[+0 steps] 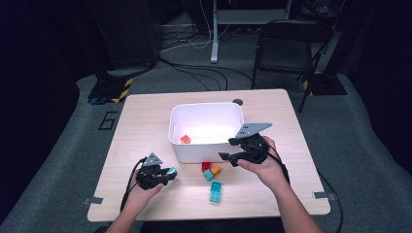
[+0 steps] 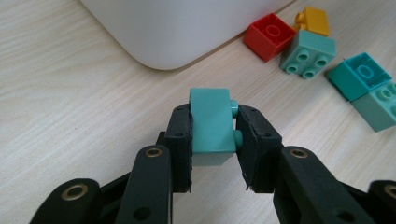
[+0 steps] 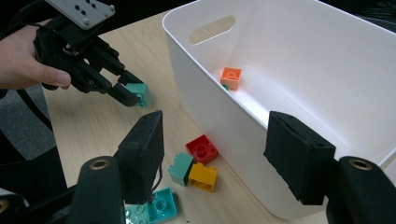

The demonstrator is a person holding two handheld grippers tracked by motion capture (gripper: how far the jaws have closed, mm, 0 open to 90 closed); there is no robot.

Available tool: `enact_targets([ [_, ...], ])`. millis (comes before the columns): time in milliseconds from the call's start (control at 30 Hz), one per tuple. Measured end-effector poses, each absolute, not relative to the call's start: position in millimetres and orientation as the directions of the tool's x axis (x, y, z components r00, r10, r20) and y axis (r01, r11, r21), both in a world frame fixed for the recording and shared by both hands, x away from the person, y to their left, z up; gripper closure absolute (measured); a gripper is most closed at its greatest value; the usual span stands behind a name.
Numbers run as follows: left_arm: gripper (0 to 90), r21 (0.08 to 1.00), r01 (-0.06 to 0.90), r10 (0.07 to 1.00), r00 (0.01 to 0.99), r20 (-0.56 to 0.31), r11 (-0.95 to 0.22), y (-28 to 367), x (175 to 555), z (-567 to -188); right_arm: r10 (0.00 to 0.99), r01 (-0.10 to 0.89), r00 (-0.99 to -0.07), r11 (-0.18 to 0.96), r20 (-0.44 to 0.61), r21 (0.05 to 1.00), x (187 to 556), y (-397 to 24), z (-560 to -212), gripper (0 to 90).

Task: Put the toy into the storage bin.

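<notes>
My left gripper (image 1: 164, 175) (image 2: 214, 122) is shut on a teal brick (image 1: 171, 171) (image 2: 211, 125), held just above the wooden table (image 1: 145, 126) at the front left. The right gripper view has that gripper (image 3: 132, 93) and its teal brick (image 3: 140, 93) at upper left. My right gripper (image 1: 227, 148) (image 3: 219, 149) stands open with nothing between its pads, at the near right rim of the white bin (image 1: 206, 148) (image 3: 289, 70). An orange-red brick (image 1: 185, 139) (image 3: 231, 77) lies inside the bin.
Loose bricks lie in front of the bin: red (image 1: 206, 166) (image 2: 270, 36), yellow-orange (image 1: 215, 170) (image 2: 313, 21), pale teal (image 1: 209, 175) (image 2: 308, 53) and a teal pair (image 1: 216, 191) (image 2: 359, 74). A black chair (image 1: 286, 43) and floor cables lie beyond the table.
</notes>
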State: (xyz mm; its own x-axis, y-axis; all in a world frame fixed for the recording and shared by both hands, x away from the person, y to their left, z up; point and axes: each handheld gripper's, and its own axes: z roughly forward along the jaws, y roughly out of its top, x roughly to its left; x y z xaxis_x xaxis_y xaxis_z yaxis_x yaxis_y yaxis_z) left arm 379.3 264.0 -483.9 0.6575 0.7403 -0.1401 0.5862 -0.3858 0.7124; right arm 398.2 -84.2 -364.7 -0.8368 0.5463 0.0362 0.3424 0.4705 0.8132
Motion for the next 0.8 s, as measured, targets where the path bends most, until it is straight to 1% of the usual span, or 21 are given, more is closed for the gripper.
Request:
enact_targets([
  [333,67.3,0.713,0.582,0.721,0.676,-0.156,-0.392,264.3,378.6,-457.0,0.546,0.35,-0.837,0.471,0.044,0.81,399.0,-86.3,-365.7,36.5],
  [500,67.3,0.717,0.566,0.715,0.686,-0.136,-0.407,264.6,382.7,-442.5,0.544,0.351,-0.838,0.479,0.041,0.805,400.2,-86.9,-367.3,36.7],
  [667,67.3,0.718,0.56,0.704,0.697,-0.138,-0.413,263.4,385.5,-430.0,0.546,0.356,-0.837,0.479,0.045,0.802,401.1,-88.2,-368.0,36.8],
  [800,67.3,0.725,0.554,0.686,0.711,-0.155,-0.41,259.4,387.1,-417.7,0.548,0.355,-0.836,0.477,0.044,0.804,401.7,-89.7,-367.9,36.8],
])
